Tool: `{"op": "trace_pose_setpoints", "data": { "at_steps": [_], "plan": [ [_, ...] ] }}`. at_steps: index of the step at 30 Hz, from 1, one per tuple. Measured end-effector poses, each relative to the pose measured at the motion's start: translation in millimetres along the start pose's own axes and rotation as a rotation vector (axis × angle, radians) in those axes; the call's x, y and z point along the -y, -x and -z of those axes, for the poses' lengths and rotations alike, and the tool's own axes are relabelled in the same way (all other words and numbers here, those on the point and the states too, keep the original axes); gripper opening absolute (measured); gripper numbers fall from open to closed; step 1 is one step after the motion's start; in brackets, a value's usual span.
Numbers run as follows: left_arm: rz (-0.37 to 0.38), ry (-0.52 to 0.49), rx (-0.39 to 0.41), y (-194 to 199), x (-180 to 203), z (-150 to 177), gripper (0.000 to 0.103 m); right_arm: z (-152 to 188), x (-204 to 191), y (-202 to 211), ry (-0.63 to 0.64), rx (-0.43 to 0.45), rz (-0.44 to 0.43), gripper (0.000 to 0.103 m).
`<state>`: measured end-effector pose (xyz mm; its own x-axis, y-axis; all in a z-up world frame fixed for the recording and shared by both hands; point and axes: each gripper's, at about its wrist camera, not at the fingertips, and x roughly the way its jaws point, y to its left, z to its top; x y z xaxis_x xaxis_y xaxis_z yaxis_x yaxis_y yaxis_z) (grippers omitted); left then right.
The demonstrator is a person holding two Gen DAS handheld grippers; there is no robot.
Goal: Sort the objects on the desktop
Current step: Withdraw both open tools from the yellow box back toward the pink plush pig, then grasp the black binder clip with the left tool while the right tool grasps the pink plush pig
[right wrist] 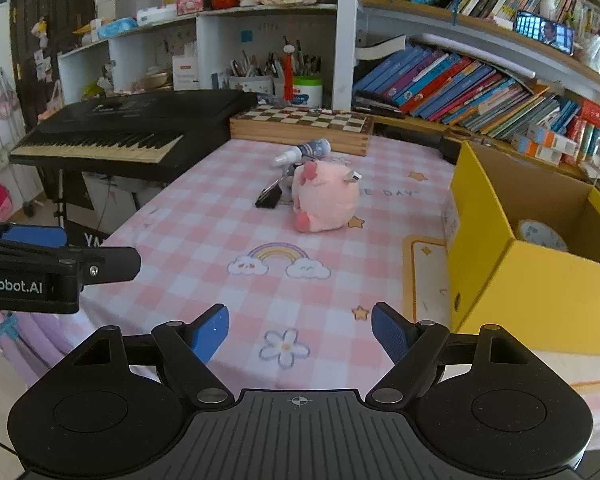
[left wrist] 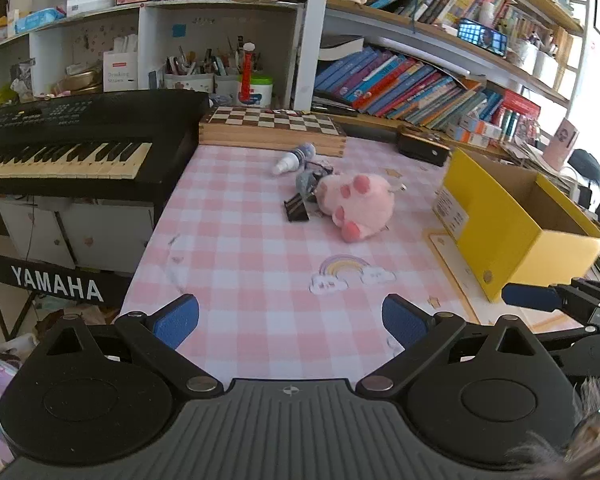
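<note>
A pink plush pig (left wrist: 354,204) (right wrist: 326,198) lies in the middle of the pink checked tablecloth (left wrist: 240,264) (right wrist: 204,248). A black binder clip (left wrist: 296,210) (right wrist: 269,197) lies just left of it, and a small white and blue bottle (left wrist: 296,158) (right wrist: 304,151) lies on its side behind it. An open yellow cardboard box (left wrist: 496,248) (right wrist: 512,272) stands to the right, with a tape roll (right wrist: 542,236) inside. My left gripper (left wrist: 290,320) and right gripper (right wrist: 300,334) are both open and empty, low over the near table edge, well short of the objects.
A black Yamaha keyboard (left wrist: 72,136) (right wrist: 132,128) stands at the table's left. A wooden chessboard box (left wrist: 272,130) (right wrist: 300,126) lies at the back. Shelves of books (left wrist: 412,84) (right wrist: 460,88) and pen cups (left wrist: 204,72) fill the background.
</note>
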<state>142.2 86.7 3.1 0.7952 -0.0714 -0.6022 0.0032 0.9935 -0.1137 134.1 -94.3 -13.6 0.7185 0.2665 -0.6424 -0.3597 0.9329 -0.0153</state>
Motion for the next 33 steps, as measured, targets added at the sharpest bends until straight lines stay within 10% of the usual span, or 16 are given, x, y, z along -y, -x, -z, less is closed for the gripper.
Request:
{"op": "trace_pose_setpoints", "data": {
  "at_steps": [33],
  "plan": [
    [-0.074, 0.014, -0.088, -138, -7, -72, 0.096, -104, 56, -189, -0.055, -0.117, -0.111, 0.08]
  ]
}}
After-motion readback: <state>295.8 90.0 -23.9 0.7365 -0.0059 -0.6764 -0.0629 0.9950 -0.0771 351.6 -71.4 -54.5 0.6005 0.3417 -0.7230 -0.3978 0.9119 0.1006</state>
